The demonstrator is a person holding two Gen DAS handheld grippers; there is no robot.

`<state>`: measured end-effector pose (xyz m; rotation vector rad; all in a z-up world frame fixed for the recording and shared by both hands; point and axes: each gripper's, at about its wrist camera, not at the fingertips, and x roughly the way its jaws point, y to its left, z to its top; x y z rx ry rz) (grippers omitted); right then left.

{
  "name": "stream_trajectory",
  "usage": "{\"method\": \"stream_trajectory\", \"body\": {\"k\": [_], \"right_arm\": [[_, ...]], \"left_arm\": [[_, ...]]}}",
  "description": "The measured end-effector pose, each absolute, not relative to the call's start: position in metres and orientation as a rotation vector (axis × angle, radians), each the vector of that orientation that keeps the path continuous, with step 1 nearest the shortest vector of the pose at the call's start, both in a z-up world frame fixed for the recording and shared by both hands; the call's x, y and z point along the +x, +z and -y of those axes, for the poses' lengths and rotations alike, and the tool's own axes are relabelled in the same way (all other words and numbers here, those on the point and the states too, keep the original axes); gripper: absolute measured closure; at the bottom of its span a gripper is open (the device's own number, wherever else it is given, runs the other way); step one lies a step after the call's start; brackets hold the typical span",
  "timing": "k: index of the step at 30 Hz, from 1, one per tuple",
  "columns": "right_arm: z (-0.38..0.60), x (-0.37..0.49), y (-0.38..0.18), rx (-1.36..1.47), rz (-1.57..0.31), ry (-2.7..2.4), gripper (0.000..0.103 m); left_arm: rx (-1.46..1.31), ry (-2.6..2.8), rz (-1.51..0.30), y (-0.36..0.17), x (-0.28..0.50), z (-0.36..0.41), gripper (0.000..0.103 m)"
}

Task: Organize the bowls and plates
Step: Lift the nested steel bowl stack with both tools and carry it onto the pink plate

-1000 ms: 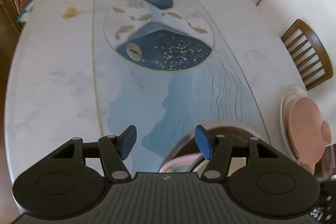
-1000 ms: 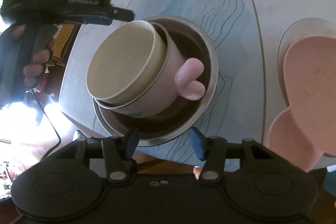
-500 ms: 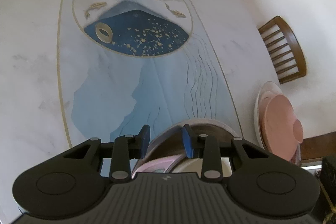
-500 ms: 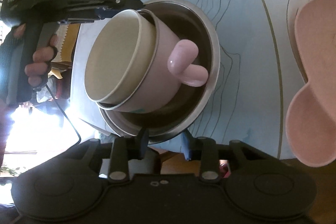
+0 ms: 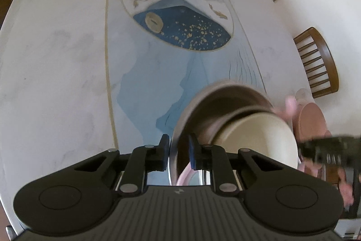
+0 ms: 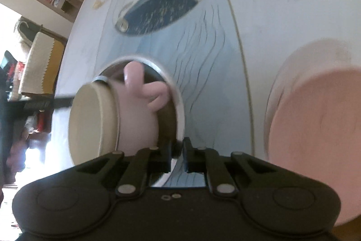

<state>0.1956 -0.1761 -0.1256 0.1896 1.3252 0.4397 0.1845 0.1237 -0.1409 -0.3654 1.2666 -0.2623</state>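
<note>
Both claws have closed onto the rim of the steel bowl (image 5: 227, 92), one on each side: the left claw (image 5: 178, 151) pinches the near edge with its blue pads drawn narrow around the thin metal lip, and the right claw (image 6: 177, 154) grips the opposite edge in the same narrow pinch. The bowl sits near the front edge of the desk (image 5: 56, 64), and in the right wrist view it appears tilted, though motion blur makes it unclear whether it has left the surface. Nested inside are a pink bowl (image 6: 137, 119) with a rounded, knob-like handle and, within that, a cream bowl (image 5: 255, 139). To the right a stack of pink plates (image 6: 315, 114) rests on the desk, well apart from the bowl. The steel bowl is stiff and probably light on its own, but its polished rim looks slippery, so a two-sided pinch is a sensible hold. The inner bowls are only resting loose and would likely slide or rattle if the stack tips further, and if they are ceramic they could chip. Keeping the rim level and both claws moving together seems the safest way to carry the nest. The pink handle offers another hold, but its smooth, rounded shape looks less secure.
</note>
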Motion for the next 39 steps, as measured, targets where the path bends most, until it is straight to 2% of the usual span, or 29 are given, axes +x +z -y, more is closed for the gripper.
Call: {"method": "stream_trajectory", "body": {"k": [3, 8, 21, 23, 39], "right_arm": [[0.175, 0.206, -0.128, 0.172, -1.305, 0.438, 0.094], [0.172, 0.200, -0.129, 0.167, -1.324, 0.453, 0.080], [0.171, 0.159, -0.132, 0.214, -1.341, 0.455, 0.085], [0.170, 0.159, -0.134, 0.218, -1.342, 0.448, 0.086], [0.164, 0.156, -0.118, 0.149, -1.300, 0.394, 0.088]], "left_arm": [[-0.367, -0.269, -1.268, -0.140, 0.176, -0.126, 0.087], [-0.352, -0.252, -1.256, -0.140, 0.169, -0.129, 0.087], [-0.354, -0.251, -1.264, -0.152, 0.171, -0.122, 0.088], [-0.354, -0.243, -1.262, -0.152, 0.169, -0.121, 0.095], [-0.267, -0.163, -1.209, -0.123, 0.146, -0.094, 0.095]]}}
